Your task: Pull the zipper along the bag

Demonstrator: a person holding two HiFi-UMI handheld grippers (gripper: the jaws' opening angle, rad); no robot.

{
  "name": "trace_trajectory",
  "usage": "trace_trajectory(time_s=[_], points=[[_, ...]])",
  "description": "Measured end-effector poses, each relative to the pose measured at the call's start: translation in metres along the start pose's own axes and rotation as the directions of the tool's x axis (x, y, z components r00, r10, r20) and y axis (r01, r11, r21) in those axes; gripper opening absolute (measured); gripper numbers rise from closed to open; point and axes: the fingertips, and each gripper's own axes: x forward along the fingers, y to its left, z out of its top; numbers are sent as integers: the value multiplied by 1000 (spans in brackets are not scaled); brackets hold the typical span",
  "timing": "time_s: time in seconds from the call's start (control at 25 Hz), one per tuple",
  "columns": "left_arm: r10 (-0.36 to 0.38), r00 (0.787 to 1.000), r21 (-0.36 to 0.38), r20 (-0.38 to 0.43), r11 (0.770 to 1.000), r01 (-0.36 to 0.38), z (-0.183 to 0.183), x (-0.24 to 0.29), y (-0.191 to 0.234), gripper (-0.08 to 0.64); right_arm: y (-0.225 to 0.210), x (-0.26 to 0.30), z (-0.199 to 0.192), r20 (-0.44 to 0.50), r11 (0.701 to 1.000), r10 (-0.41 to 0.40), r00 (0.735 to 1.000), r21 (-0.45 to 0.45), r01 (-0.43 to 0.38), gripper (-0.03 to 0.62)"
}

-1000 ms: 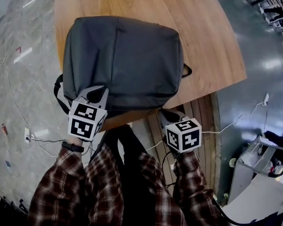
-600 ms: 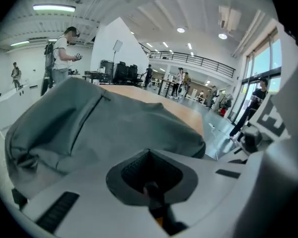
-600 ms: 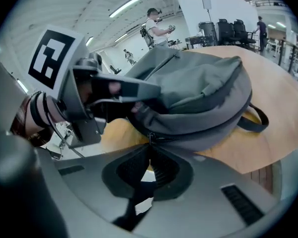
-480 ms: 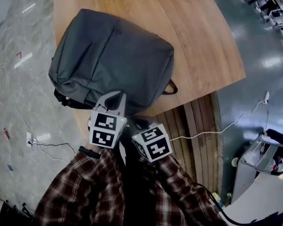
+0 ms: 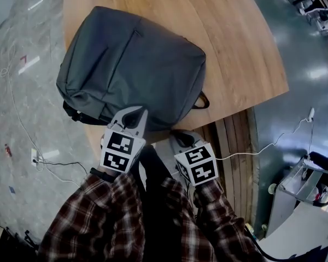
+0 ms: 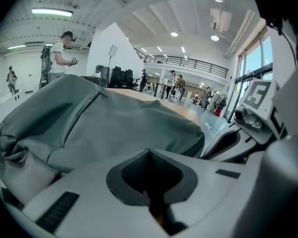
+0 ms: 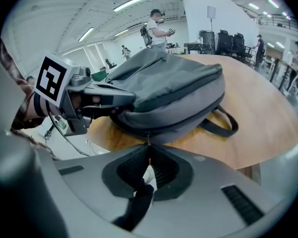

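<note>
Wood table (image 5: 235,48) w/ grey bag (image 5: 131,64) lying flat at its near-left corner, partly over the edge. We see L gripper (image 5: 133,111) clamped on bag's near edge. R gripper (image 5: 179,134) is just beside it, jaws closed on zipper pull (image 7: 149,139) at bag's rim. Strap loop (image 5: 203,100) rests on the wood.
</note>
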Motion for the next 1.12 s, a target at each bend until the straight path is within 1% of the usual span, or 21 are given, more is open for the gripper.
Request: trace_trajectory(time_s=[0.12,0.32,0.44,0.52,0.64,0.76,0.8,0.88,0.96,1.0,1.04,1.12], points=[[-10,1000,1,-4,1000,10,-1,0,0,11,-37,-8,4,2,998,-65,998,-16,65,18],[-22,1000,3,-8,1000,22,-2,0,0,10,-108,-19,23,18,989,-148,989,28,147,20],[-28,999,-3,-16,1000,28,-6,1,1,11,-136,-17,35,14,984,-179,984,29,178,20],[-40,999,-16,-26,999,39,-7,1,1,11,-142,-16,38,13,983,-182,983,40,182,20],[-86,994,-51,-70,995,83,-9,0,3,11,-136,-19,34,19,981,-188,982,58,187,18],[-153,977,-87,-151,986,141,-10,4,6,11,-126,-27,23,18,978,-187,982,94,184,18],[-162,971,-83,-176,985,150,-9,7,9,11,-120,-29,18,18,978,-179,984,108,176,18],[-156,964,-57,-215,987,147,-5,12,18,11,-104,-31,9,19,981,-149,989,128,145,17],[-142,957,-34,-252,990,138,0,16,29,11,-80,-29,3,22,986,-103,994,133,99,17],[-129,954,-35,-269,992,124,1,16,35,11,-65,-25,1,23,989,-77,997,130,73,17],[-104,953,-45,-284,994,95,3,14,42,11,-49,-21,0,24,991,-51,998,123,47,17],[-9,956,-69,-293,998,-11,10,1,57,11,-16,-10,2,26,994,2,1000,106,-5,17]])
